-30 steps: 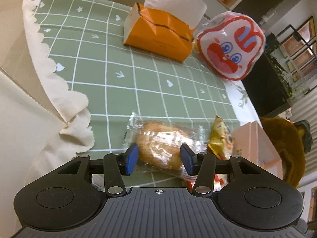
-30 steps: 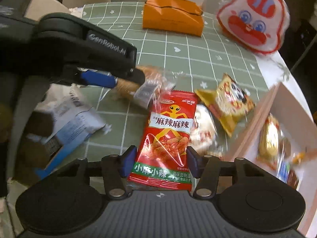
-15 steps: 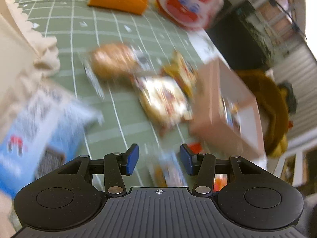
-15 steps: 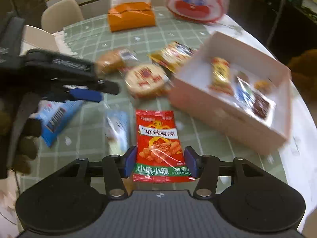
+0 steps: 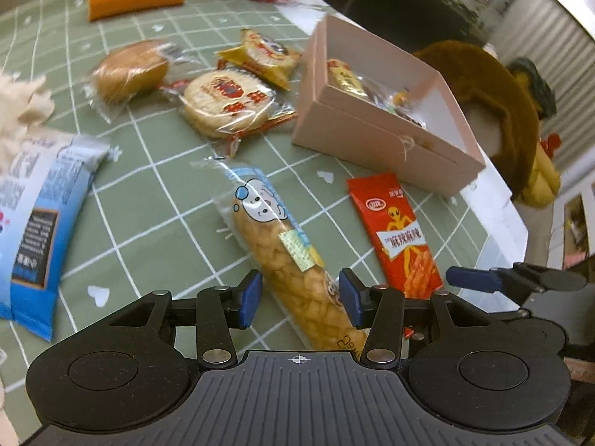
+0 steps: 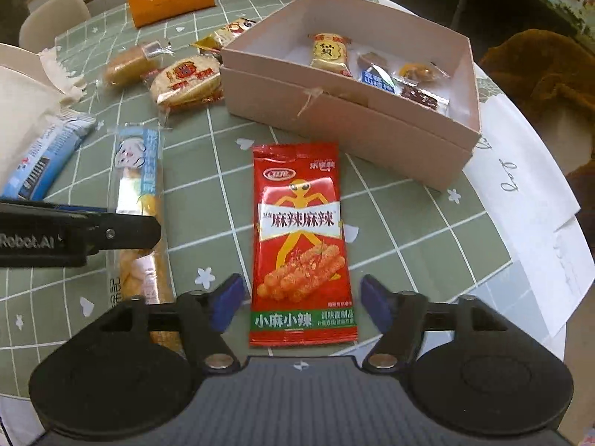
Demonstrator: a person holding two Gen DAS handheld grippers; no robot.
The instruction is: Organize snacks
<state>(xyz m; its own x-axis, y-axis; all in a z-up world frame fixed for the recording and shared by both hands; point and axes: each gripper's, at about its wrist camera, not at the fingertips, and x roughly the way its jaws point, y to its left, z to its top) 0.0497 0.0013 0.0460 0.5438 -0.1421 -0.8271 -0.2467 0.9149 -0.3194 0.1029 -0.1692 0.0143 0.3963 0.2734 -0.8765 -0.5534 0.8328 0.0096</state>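
While the right gripper point(image 6: 299, 303) has just been spreading its jaws, the red spicy-stick packet point(image 6: 302, 245) lies flat between them, untouched, near the pink box point(image 6: 346, 111). To its left, the left gripper point(image 5: 299, 299) stands open astride the long bread-stick pack point(image 5: 286, 256) on the green tablecloth point(image 5: 156, 223).

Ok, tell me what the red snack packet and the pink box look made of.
Red snack packet: glossy printed plastic film, going by its sheen and crimped end seals. Pink open box: matte cardboard, probably, with stiff flat walls and folded edges.
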